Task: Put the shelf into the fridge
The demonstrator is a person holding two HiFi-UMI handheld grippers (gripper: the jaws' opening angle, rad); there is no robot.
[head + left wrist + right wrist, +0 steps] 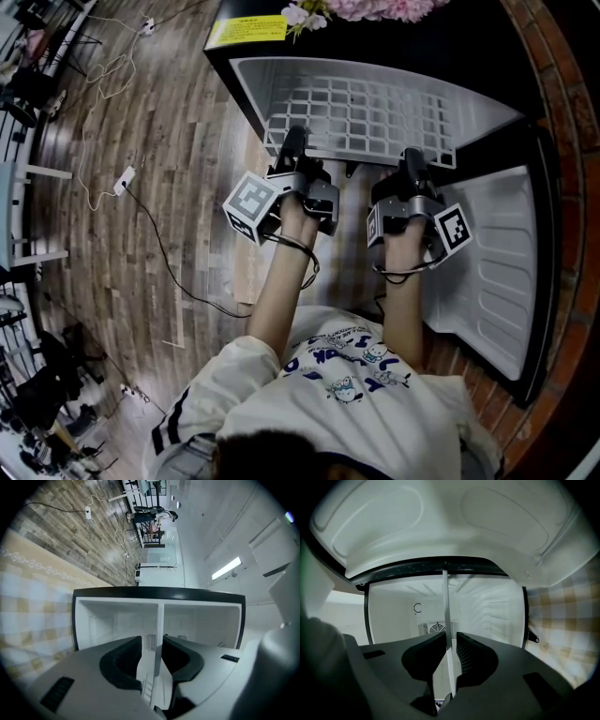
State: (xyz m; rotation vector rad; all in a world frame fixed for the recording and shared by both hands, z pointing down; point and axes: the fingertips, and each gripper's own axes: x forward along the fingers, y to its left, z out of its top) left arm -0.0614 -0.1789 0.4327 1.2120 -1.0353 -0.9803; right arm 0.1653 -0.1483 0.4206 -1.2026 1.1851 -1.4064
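Note:
A white wire grid shelf (356, 114) lies level, partly inside the open white fridge (251, 77). My left gripper (292, 142) is shut on the shelf's front edge at its left end. My right gripper (412, 159) is shut on the same edge near its right end. In the left gripper view the shelf (160, 620) shows edge-on as a thin white strip pinched between the dark pads of the left gripper (156, 654). The right gripper view shows the shelf (446, 616) likewise clamped in the right gripper (450, 649), with the fridge's back wall and fan vent (437, 628) beyond.
The fridge door (497, 262) stands open to the right, close to my right arm. Pink flowers (356, 7) and a yellow label (246, 30) sit on the fridge's black top. A power strip (125, 178) and cables lie on the wood floor to the left.

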